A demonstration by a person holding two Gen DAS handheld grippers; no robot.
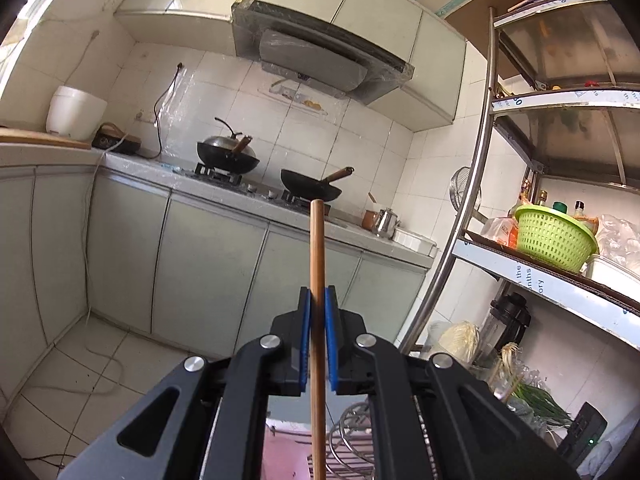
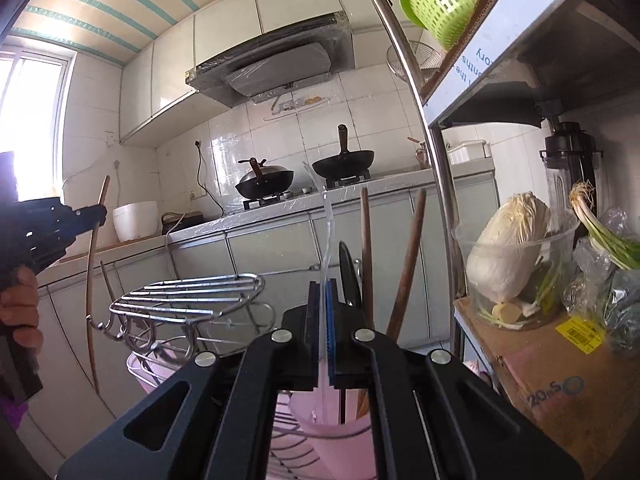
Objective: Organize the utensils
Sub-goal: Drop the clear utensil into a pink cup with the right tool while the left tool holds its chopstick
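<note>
Wooden and slim, the stick (image 1: 317, 300) clamped in the left gripper (image 1: 318, 312) runs straight up the middle of the left wrist view, its long axis parallel to the fingers and its blunt tip pointing away towards the stove counter (image 1: 256, 204); its lower end is cut off by the frame edge, so what kind of utensil it is cannot be told. Seen from the right wrist, the same stick (image 2: 94, 276) stands near-upright and bowed by the lens, held well left of the wire rack (image 2: 188, 296), with the left gripper (image 2: 86, 216) partly out of frame. The right gripper (image 2: 325, 320) is clenched on a clear plastic utensil (image 2: 326, 240), thin and hard to make out against the cabinets, which rises upright from between the blue pads (image 2: 330, 320). Just behind it the pink holder (image 2: 332, 432) is largely hidden by the gripper body; two wooden handles (image 2: 406, 264) and a black spatula blade (image 2: 349, 276) stick up out of it, the handles leaning slightly right. A plastic tub (image 2: 516, 272) on the shelf at right holds a cabbage and scallions.
</note>
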